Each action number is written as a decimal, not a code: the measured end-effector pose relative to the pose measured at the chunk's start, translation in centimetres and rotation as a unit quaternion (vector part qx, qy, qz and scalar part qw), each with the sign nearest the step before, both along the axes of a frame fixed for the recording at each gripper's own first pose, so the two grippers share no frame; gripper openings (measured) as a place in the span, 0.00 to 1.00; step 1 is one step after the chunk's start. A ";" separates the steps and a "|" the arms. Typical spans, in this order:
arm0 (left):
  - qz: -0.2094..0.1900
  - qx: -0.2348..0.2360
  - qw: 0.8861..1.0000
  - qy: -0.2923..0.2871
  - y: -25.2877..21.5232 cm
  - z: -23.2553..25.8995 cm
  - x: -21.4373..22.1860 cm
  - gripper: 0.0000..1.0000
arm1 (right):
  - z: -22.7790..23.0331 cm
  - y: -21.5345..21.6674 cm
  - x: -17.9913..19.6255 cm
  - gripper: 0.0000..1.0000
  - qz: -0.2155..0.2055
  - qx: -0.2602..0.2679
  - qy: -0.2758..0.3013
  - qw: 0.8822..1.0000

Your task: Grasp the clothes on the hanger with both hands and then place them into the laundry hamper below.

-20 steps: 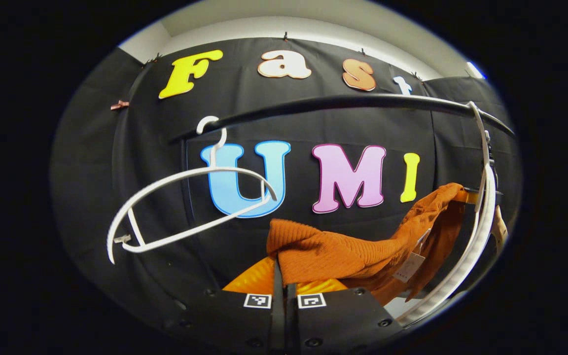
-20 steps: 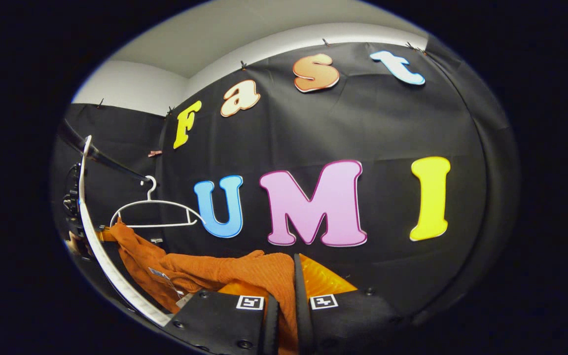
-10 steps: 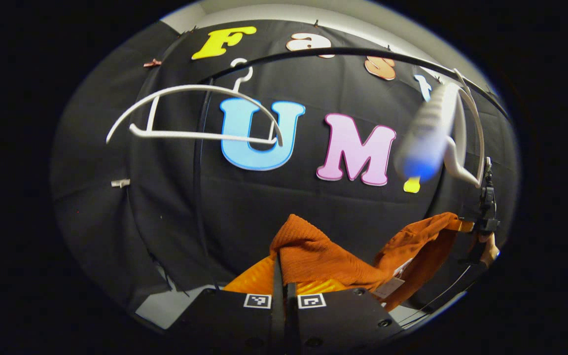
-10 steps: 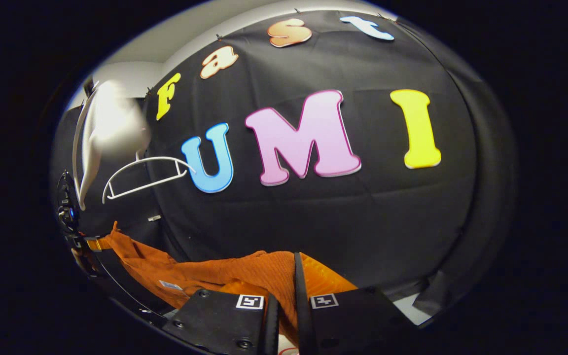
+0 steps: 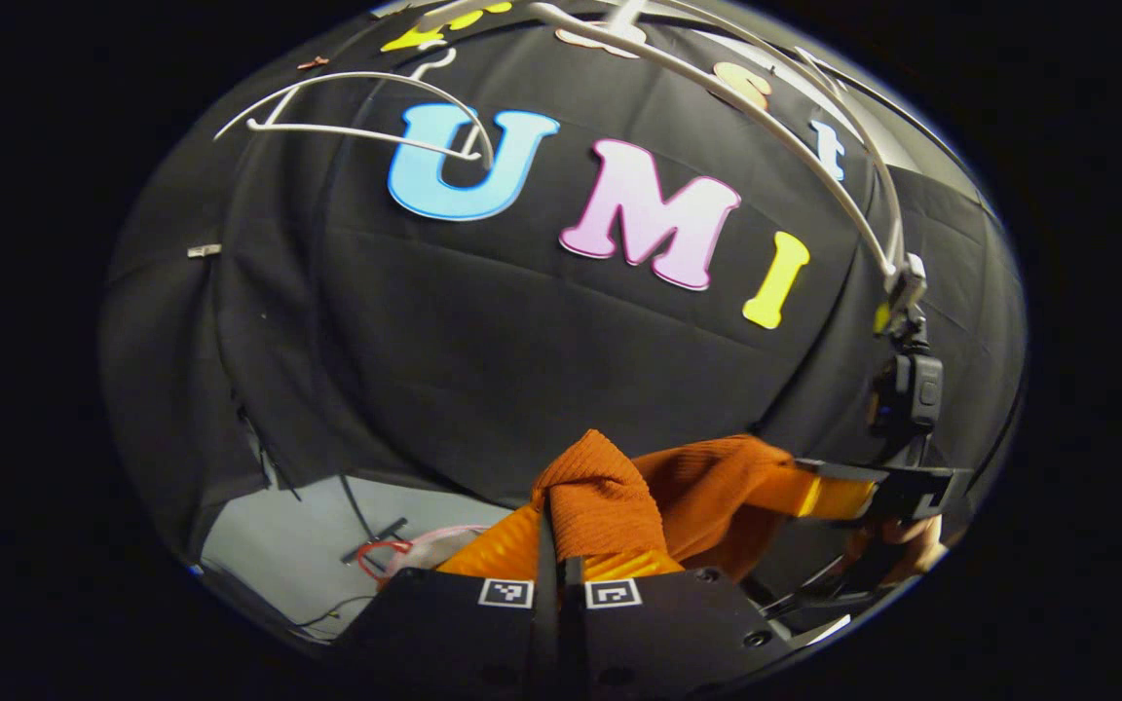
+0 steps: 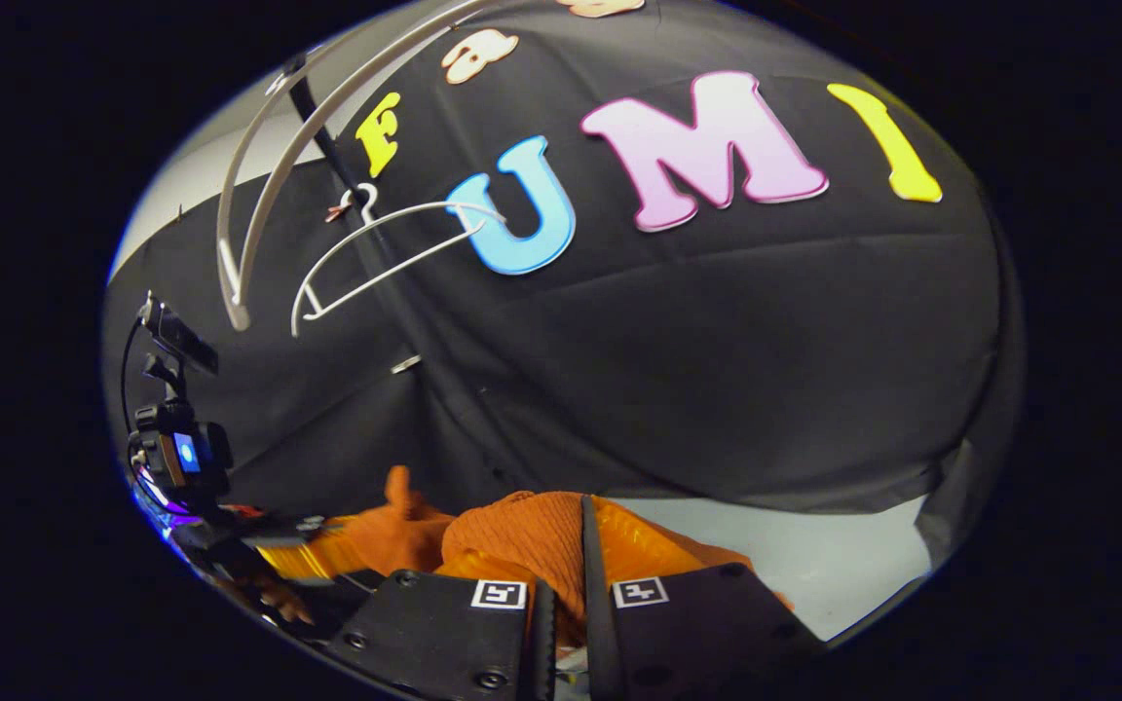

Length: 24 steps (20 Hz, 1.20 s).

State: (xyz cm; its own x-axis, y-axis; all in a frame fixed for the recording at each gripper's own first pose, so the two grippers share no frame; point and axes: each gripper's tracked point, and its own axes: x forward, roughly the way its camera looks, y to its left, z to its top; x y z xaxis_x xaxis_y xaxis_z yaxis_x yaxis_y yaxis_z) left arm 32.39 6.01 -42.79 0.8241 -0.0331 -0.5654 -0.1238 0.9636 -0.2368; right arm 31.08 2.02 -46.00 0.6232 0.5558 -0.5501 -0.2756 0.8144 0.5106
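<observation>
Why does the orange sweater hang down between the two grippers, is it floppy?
Probably yes. The orange sweater bunches and folds where the left gripper pinches it, so it looks soft, not stiff. It sags between the two grips, so it would likely droop and swing. Its ribbed knit probably grips well.

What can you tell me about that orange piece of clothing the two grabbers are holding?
The orange garment looks like a ribbed knit, soft and bunched. It is off the white hangers, which hang bare above. The left gripper pinches one bunched end, the right gripper the other, and the cloth sags between them.
</observation>
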 end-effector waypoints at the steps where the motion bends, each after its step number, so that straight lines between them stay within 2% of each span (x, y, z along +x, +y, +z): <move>1: -0.001 0.007 1.000 0.002 -0.4 0.1 0.3 0.05 | 0.1 0.8 -0.7 0.18 0.004 0.002 0.005 1.000; 3: 0.005 0.019 1.000 0.011 -0.5 -0.2 0.5 0.05 | -0.2 0.8 -1.5 0.17 -0.003 -0.005 0.009 1.000; 7: 0.004 0.021 0.998 0.053 -1.6 -2.9 -0.4 0.05 | -2.6 -0.4 -2.9 0.14 -0.031 -0.027 0.054 0.998; 11: 0.014 -0.011 0.994 0.107 -2.2 -5.4 -1.3 0.06 | -5.0 -1.1 -3.9 0.14 -0.034 -0.060 0.095 0.993; 13: 0.027 -0.023 0.991 0.128 -2.1 -5.9 -1.2 0.07 | -5.7 -1.4 -4.3 0.15 -0.042 -0.055 0.116 0.991; 15: 0.039 -0.026 0.987 0.151 -1.2 -7.3 -1.4 0.11 | -6.9 -2.1 -4.3 0.15 -0.055 -0.067 0.136 0.987; 17: 0.050 0.003 0.983 0.179 0.3 -8.8 -2.1 0.20 | -8.4 -3.4 -5.1 0.24 -0.058 -0.094 0.156 0.982; 19: 0.056 0.040 0.979 0.191 1.8 -9.4 -2.9 0.71 | -9.2 -5.0 -5.4 0.62 -0.061 -0.118 0.164 0.978; 20: 0.054 0.034 0.979 0.192 1.4 -9.5 -3.5 0.97 | -9.2 -4.9 -5.3 0.81 -0.063 -0.104 0.163 0.979; 21: 0.053 0.027 0.980 0.190 1.5 -9.3 -3.7 0.98 | -8.6 -5.4 -5.2 1.00 -0.070 -0.103 0.163 0.979; 23: 0.055 0.029 0.980 0.190 1.8 -9.1 -4.0 0.95 | -8.4 -6.0 -5.3 0.99 -0.074 -0.112 0.157 0.978; 24: 0.059 0.034 0.980 0.189 2.1 -9.0 -3.9 0.96 | -8.4 -6.3 -5.3 0.92 -0.074 -0.114 0.156 0.978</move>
State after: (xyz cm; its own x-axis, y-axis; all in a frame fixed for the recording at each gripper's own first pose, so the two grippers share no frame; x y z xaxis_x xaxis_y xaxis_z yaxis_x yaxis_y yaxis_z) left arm 28.46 8.14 -51.82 0.5510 0.0979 -0.8287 -0.3024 0.9490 -0.0889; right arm 25.79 -4.26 -54.37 0.4694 0.3119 -0.8261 -0.0049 0.9364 0.3508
